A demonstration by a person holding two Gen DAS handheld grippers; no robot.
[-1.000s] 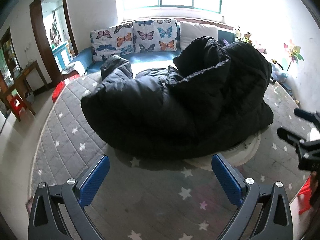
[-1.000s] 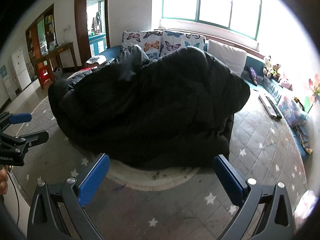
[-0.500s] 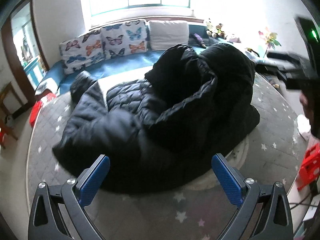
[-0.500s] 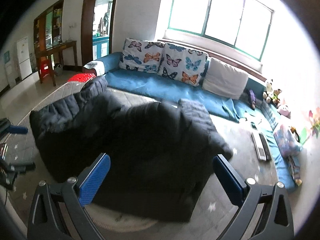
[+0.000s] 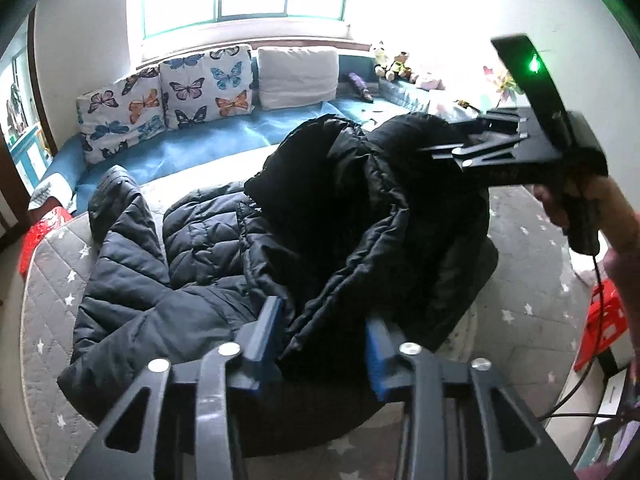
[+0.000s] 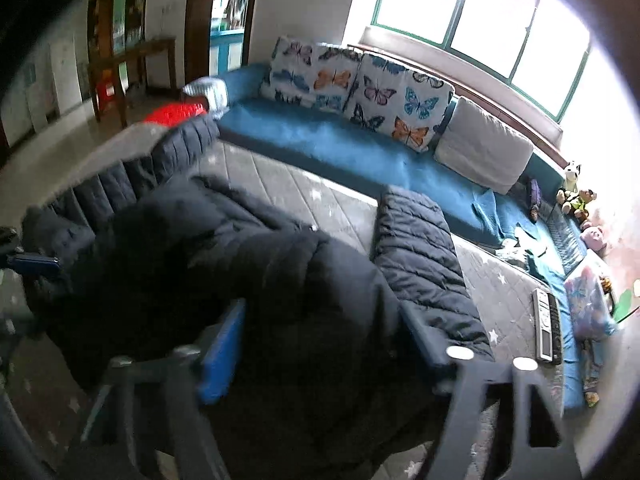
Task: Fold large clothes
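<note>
The black puffer jacket [image 5: 280, 248] is lying bunched on the grey star-patterned mat [image 5: 52, 264] in front of the blue sofa [image 5: 224, 140], one quilted sleeve [image 6: 420, 256] stretching toward the sofa.

The left gripper [image 5: 326, 336] is pointing steeply down at the jacket's near edge. Its blue-padded fingers [image 5: 264, 332] are closing, with a fold of the dark fabric between them; the pads are already touching the cloth on both sides.

The right gripper [image 6: 324, 344] is also angling down, over the jacket's other side. Its fingers [image 6: 224, 344] are closing around a thick puffed bulge of the jacket, which is filling the gap between the pads.

In the left wrist view, the person's right hand [image 5: 576, 200] is gripping the right gripper's handle, forearm reaching in from the frame's right edge.
</note>
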